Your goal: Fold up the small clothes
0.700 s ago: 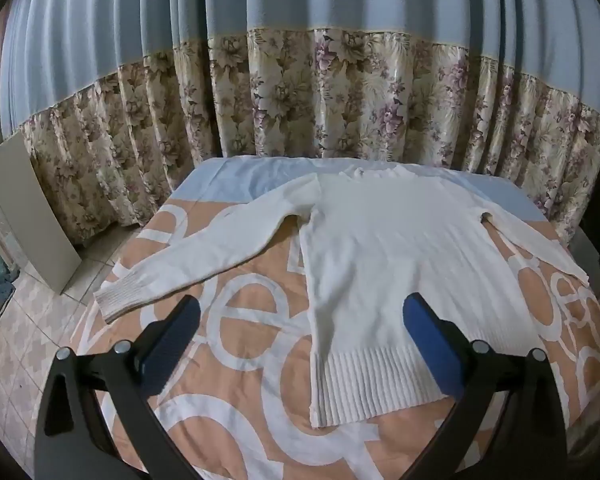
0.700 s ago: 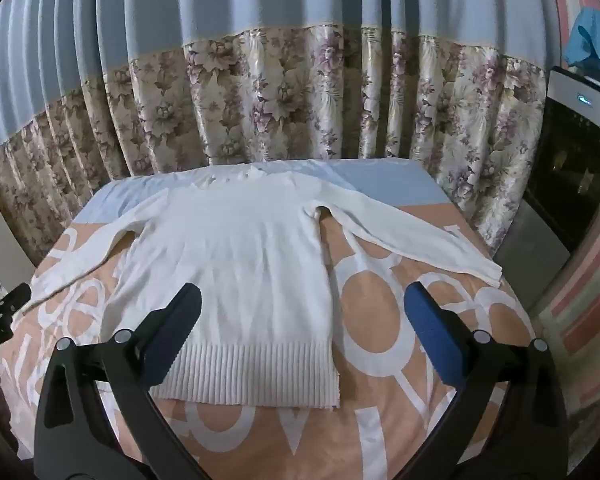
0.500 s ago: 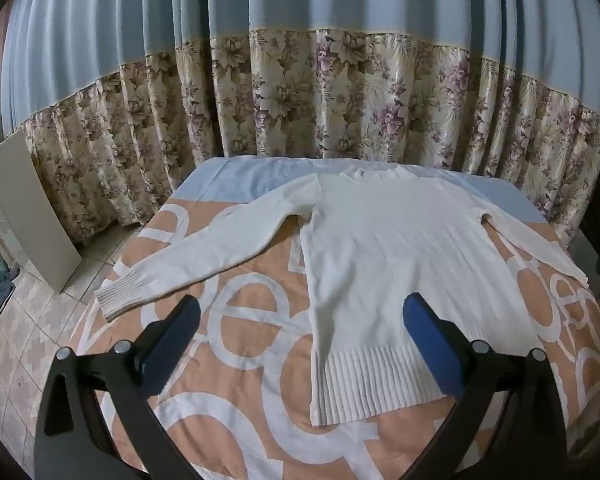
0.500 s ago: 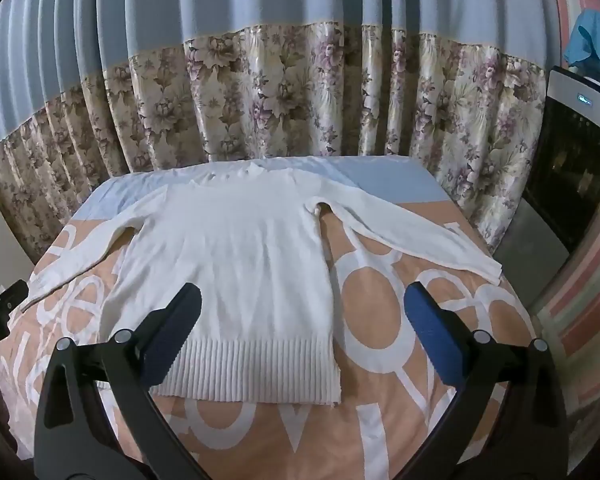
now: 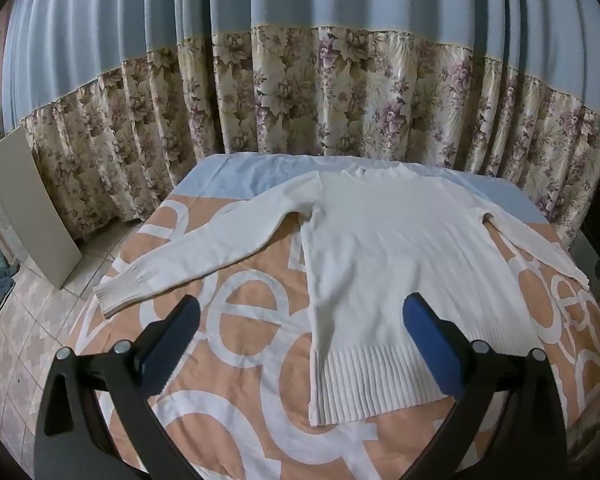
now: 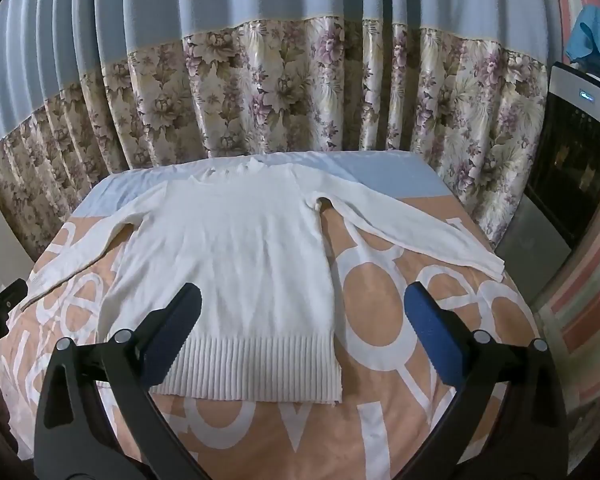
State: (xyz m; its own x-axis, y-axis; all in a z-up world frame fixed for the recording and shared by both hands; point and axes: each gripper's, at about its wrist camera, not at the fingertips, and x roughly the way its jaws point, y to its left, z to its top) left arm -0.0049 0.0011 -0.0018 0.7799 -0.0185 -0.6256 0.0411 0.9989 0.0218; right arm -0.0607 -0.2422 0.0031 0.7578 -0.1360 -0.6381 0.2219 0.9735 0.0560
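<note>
A white long-sleeved knit sweater (image 5: 384, 264) (image 6: 232, 256) lies flat, front down or up I cannot tell, on a bed with both sleeves spread out to the sides. Its ribbed hem is nearest to me. My left gripper (image 5: 300, 336) hovers open above the bed near the hem's left corner, nothing between its blue pads. My right gripper (image 6: 302, 332) is open too, above the hem's right corner, and holds nothing. The left sleeve cuff (image 5: 120, 292) reaches the bed's left edge. The right sleeve cuff (image 6: 488, 264) lies near the right edge.
The bed cover (image 5: 236, 364) (image 6: 384, 400) is orange with big white letters, with a pale blue strip at the far end. Floral and blue curtains (image 5: 340, 92) hang behind. A white board (image 5: 32, 208) leans at left over tiled floor. A dark appliance (image 6: 572, 168) stands at right.
Both views have shifted very slightly; the sweater and both grippers look the same as before.
</note>
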